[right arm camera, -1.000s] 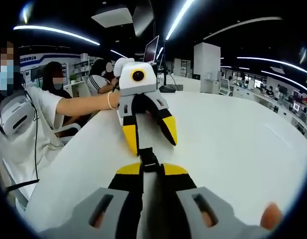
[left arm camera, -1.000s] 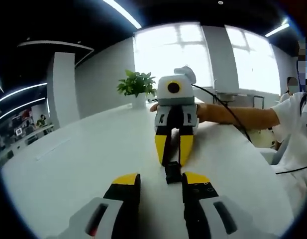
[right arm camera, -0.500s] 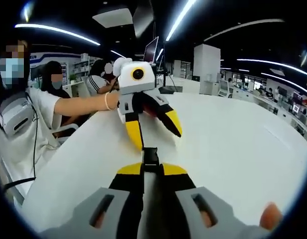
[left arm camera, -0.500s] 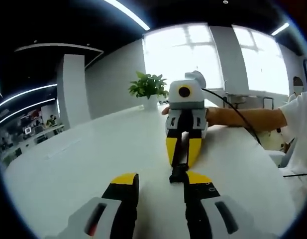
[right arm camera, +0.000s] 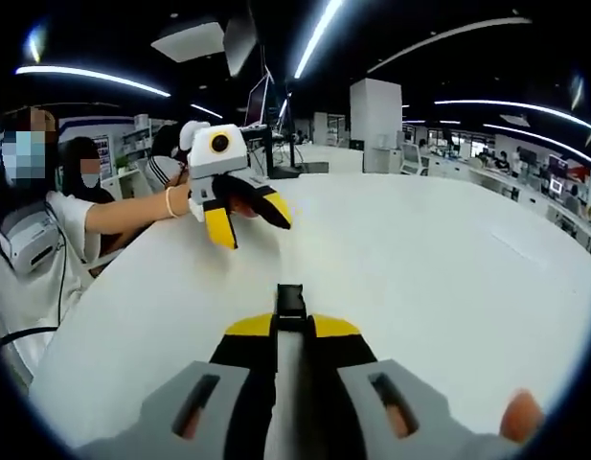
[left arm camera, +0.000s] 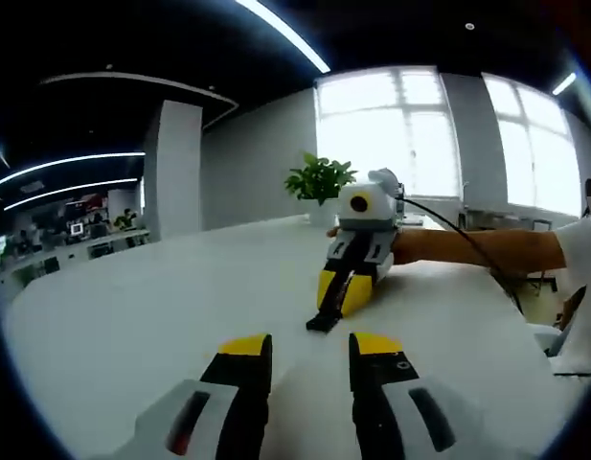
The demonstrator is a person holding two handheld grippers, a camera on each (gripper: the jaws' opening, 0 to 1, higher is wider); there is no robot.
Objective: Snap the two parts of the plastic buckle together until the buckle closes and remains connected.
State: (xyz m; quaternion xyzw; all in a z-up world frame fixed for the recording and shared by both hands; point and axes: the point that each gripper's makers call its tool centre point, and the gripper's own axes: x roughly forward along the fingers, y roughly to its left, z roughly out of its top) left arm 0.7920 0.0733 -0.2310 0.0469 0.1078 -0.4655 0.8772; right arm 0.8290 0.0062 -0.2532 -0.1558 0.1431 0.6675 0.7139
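one black buckle (right arm camera: 290, 300) stuck out from the right claw (right arm camera: 290, 328), whose jaws were closed on it just above the white desk (right arm camera: 439, 278). since a second before, the left claw (left arm camera: 309, 350) had let go, pulled well back and stood open, holding nothing. the buckle looked joined, so the task seemed nearly finished. a potted plant (left arm camera: 320, 182) stood behind, seated people (right arm camera: 79, 168) at the edge; nothing blocked the buckle.

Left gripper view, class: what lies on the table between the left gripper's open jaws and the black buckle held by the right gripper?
Nothing: only bare white table separates the left gripper from the buckle in the right gripper.
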